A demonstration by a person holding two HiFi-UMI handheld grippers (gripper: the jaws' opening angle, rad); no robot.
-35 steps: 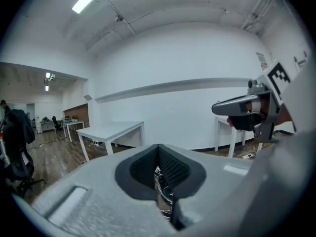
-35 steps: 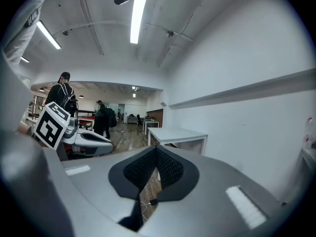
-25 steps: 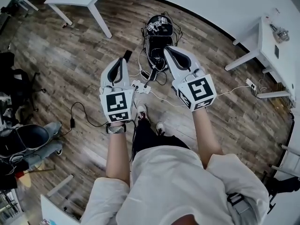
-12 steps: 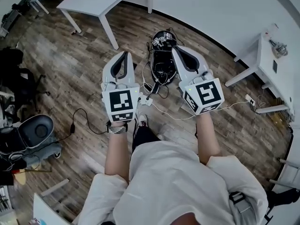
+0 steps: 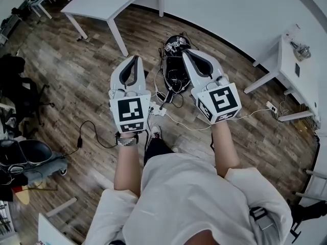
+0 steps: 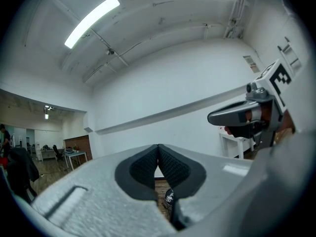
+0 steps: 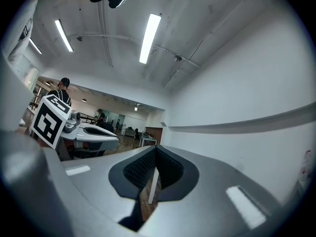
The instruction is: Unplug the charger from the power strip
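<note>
Head view: left gripper (image 5: pixel 136 58) and right gripper (image 5: pixel 185 52), jaws pressed together and empty, hover mid-frame above a wood floor (image 5: pixel 76 75), with black cable-tangled gear (image 5: pixel 176 68) between their tips. Both have risen since a second ago. At centre, the white power strip (image 5: pixel 155 107) lies on the floor, with a dark charger plug (image 5: pixel 162 105) in it.

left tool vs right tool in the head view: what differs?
Left tool points straight up the picture, over wood floor; right tool angles up-left, over the black bag. Left tool's marker cube sits square; right tool's is rotated. Shared: both shut, empty.
</note>
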